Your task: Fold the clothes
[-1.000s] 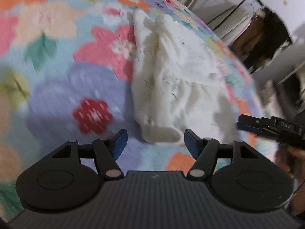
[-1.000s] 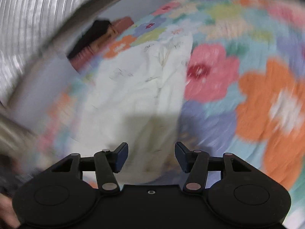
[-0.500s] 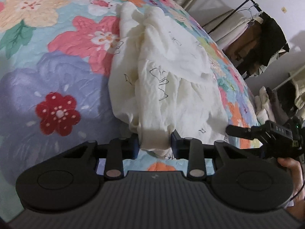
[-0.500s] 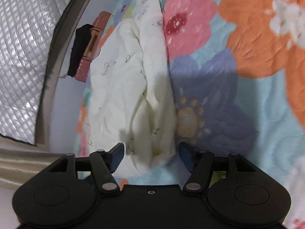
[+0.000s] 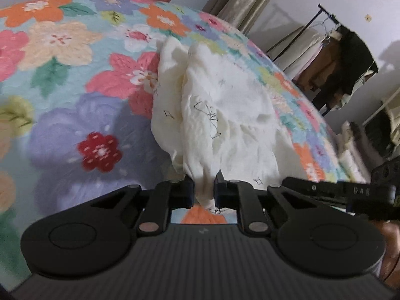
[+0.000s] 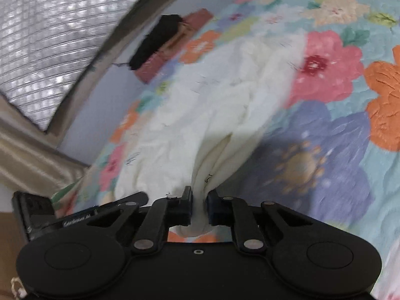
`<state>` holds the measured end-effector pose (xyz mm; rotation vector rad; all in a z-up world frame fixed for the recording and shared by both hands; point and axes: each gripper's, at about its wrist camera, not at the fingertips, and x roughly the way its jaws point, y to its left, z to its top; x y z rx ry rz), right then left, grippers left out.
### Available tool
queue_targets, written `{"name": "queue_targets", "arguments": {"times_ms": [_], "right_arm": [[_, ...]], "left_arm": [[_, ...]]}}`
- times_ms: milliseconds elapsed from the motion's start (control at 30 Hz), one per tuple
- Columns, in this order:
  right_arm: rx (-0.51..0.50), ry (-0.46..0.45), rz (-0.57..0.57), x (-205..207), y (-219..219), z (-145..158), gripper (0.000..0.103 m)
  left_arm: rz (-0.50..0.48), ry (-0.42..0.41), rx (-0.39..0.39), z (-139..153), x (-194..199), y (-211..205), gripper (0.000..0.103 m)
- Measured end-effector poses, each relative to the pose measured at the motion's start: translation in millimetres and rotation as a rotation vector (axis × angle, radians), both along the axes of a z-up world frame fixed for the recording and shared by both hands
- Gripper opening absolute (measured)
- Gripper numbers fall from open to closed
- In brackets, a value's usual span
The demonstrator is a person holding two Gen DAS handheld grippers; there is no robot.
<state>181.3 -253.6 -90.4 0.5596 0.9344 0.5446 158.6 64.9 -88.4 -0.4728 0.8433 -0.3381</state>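
Cream printed garment (image 5: 225,115) lay crumpled lengthwise on the floral quilt (image 5: 75,100), its near hem at my end of the bed. My left gripper (image 5: 203,191) was clamped on a bunched corner of that hem, cloth pinched between both pads. My right gripper (image 6: 200,206) was likewise closed on the garment (image 6: 212,115), a thick gather of fabric squeezed between its jaws; in the left view it (image 5: 350,192) showed just beside the left one.

Judged the step as the grasp for a first fold or a spread: both near corners taken, nothing yet flattened. Next move would call for lifting together, drawing the two corners apart to tension the hem, then carrying it toward the far end. Risk: bunched grips might hold extra layers.
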Motion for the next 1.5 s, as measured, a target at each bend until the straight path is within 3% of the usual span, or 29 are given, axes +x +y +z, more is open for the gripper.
{"name": "queue_targets", "arguments": {"times_ms": [133,267,367,433,567,667,767,1000,1133,1200,1267,1400,1500], "right_arm": [[0.047,0.079,0.028,-49,17,8,0.015],[0.097,0.141,-0.029,-100,26,4,0.016],[0.065,0.140,-0.025,-114,35,7,0.016],[0.049,0.107,-0.032,-107,36,17,0.017],[0.079,0.088,-0.098,-88,16,28,0.031],[0.153,0.103,-0.128,-67,6,28,0.025],[0.137,0.078,-0.159,-48,0,34,0.018],[0.039,-0.116,-0.215,-9,-16,49,0.018],[-0.025,-0.220,-0.172,-3,-26,44,0.027],[-0.018,-0.247,-0.142,-12,-31,43,0.039],[-0.027,-0.290,-0.086,-24,-33,46,0.060],[-0.144,-0.412,-0.031,-39,-20,52,0.068],[-0.132,-0.422,0.013,-27,-6,50,0.069]], "left_arm": [[0.020,0.012,0.056,27,-55,8,0.013],[0.034,0.092,0.028,30,-103,27,0.013],[0.025,0.116,0.014,27,-110,33,0.013],[0.025,0.132,-0.012,23,-102,35,0.014],[0.026,0.125,-0.013,27,-77,30,0.016],[0.021,0.077,-0.001,41,-54,21,0.016],[0.012,0.021,0.028,57,-31,10,0.016],[-0.007,0.028,0.033,54,43,-4,0.016],[-0.003,0.046,0.109,39,72,-12,0.016],[0.002,0.064,0.078,31,77,-8,0.016],[0.012,0.077,0.026,25,79,-2,0.016],[0.011,0.087,-0.024,19,83,7,0.016],[0.018,0.102,-0.067,17,86,13,0.016]]}}
